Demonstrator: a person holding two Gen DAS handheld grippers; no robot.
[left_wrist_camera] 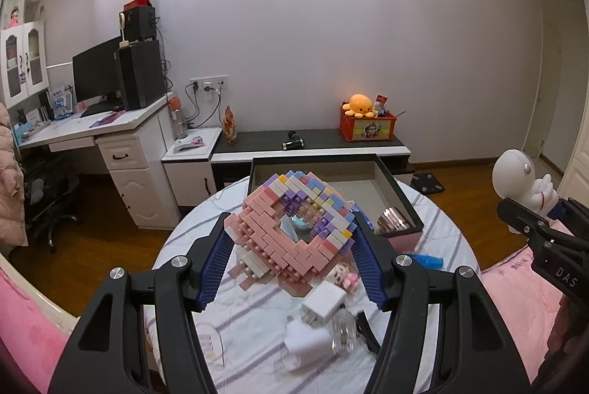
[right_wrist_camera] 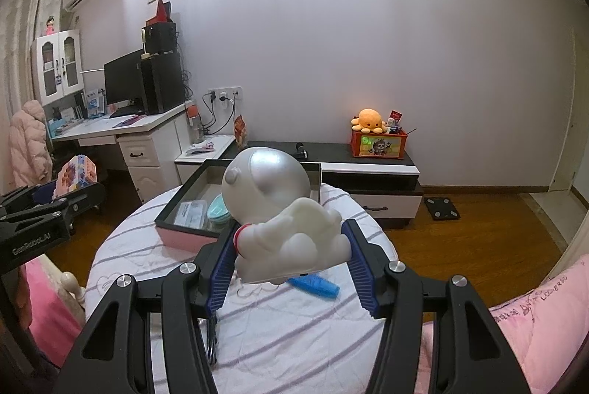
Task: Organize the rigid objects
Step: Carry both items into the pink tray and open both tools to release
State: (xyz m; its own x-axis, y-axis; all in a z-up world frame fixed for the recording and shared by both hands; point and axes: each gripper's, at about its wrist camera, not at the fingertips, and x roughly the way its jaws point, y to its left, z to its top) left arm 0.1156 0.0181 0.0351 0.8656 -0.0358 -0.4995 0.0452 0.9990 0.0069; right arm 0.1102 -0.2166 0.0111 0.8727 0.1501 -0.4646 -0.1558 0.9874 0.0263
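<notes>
My left gripper is shut on a pink, white and purple brick-built model with a hole through its middle, held above the round table. That model also shows at the left edge of the right wrist view, brick model. My right gripper is shut on a white astronaut figure with a silver helmet, lifted over the table. In the left wrist view the astronaut hangs at the right edge. An open dark box with a pink side lies at the table's far side, box.
On the striped cloth lie white chargers, a small clear bottle, a little doll and a blue comb-like piece. The box holds a teal round case and a flat packet. Pink bedding flanks the table.
</notes>
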